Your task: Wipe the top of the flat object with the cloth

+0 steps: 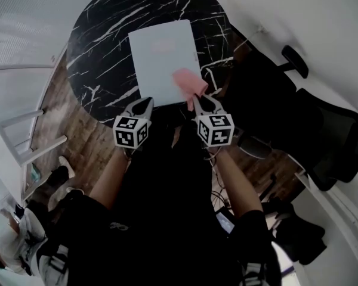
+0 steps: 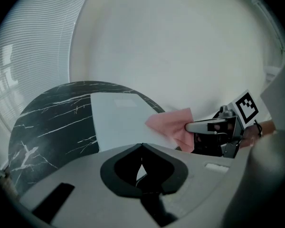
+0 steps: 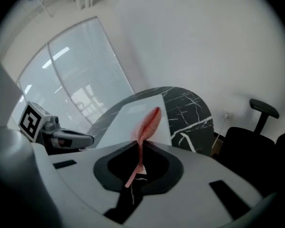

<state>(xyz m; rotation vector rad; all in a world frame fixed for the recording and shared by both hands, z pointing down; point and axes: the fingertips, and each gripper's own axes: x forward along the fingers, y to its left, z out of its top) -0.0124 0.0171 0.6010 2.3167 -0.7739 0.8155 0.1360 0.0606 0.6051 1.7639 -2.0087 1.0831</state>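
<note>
Cloth (image 1: 190,83), pinched in my right gripper (image 1: 201,102), overlaps the near right corner of the flat object (image 1: 161,58) ahead; left gripper (image 1: 144,105) closed, empty.

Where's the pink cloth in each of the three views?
Head view: cloth right of centre, over the board's near right corner.
Left gripper view: cloth right of centre, in the right gripper.
Right gripper view: cloth centre, between the jaws.
Shared landmark: the board.
</note>
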